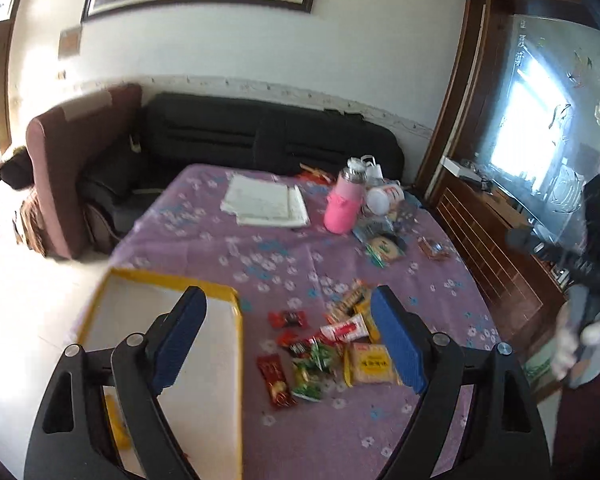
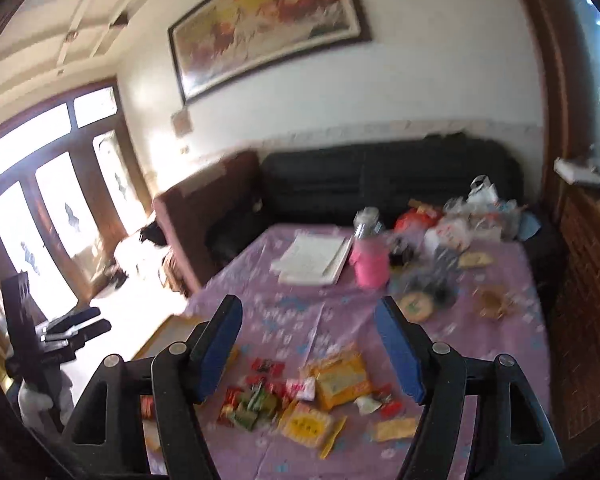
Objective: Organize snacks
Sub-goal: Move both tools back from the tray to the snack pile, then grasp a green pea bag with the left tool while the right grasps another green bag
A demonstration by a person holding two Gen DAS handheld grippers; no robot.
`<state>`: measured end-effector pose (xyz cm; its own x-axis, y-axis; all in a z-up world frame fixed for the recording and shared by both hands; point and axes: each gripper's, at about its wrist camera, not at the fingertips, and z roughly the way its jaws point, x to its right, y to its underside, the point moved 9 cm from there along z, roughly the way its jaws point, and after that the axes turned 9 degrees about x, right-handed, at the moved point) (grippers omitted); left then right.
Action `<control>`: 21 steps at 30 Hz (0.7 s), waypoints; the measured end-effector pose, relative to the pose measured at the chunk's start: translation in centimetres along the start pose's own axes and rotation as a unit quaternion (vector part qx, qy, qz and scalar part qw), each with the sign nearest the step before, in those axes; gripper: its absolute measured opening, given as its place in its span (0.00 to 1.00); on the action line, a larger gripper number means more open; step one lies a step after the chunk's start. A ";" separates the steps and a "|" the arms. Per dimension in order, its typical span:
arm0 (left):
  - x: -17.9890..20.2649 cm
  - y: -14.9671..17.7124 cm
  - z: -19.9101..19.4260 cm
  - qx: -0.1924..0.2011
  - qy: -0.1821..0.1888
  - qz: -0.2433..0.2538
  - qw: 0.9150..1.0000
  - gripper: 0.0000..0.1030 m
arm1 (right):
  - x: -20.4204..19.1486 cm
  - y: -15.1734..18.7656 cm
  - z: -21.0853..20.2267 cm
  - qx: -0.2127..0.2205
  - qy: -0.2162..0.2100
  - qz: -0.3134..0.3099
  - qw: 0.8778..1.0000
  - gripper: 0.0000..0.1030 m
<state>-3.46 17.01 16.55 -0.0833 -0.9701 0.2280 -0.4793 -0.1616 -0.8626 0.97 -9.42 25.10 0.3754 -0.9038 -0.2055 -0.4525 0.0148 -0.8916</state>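
Observation:
A pile of small snack packets lies on the purple flowered tablecloth: red, green and yellow wrappers, with a yellow cracker pack. A white tray with a yellow rim sits left of the pile; a yellow packet lies in it. My left gripper is open and empty, above the tray's right edge and the pile. In the right wrist view the same pile lies between the fingers of my right gripper, which is open and empty above it. My left gripper also shows at the far left.
A pink bottle, a white booklet, a white cup and more bags stand at the table's far end. A black sofa and brown armchair are behind. A wooden cabinet flanks the right.

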 end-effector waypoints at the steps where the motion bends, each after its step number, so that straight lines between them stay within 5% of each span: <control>1: 0.1 2.1 1.2 -0.017 0.015 -0.016 1.000 0.77 | -0.8 3.5 2.8 -0.033 -0.015 -0.001 0.999 0.66; 3: 0.6 5.1 2.7 -0.039 0.036 -0.035 0.998 0.61 | -2.3 11.4 8.5 -0.104 -0.045 0.003 0.993 0.51; 8: 0.2 8.7 3.5 -0.047 0.024 -0.060 0.997 0.60 | -4.4 22.0 17.8 -0.183 -0.055 -0.014 0.982 0.50; 16: -2.7 11.5 4.1 -0.069 0.020 -0.114 0.991 0.61 | -6.6 23.1 21.4 -0.204 -0.034 -0.024 0.978 0.52; 21: -1.9 12.5 5.0 -0.081 0.028 -0.103 0.991 0.60 | -7.2 23.5 20.8 -0.212 -0.021 -0.037 0.976 0.37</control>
<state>-4.88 15.95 3.09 -0.0161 -0.9071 0.4207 -0.6256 -0.3191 -0.7119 4.46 6.34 -2.73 0.4489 -0.8768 -0.1722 -0.7139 -0.2359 -0.6594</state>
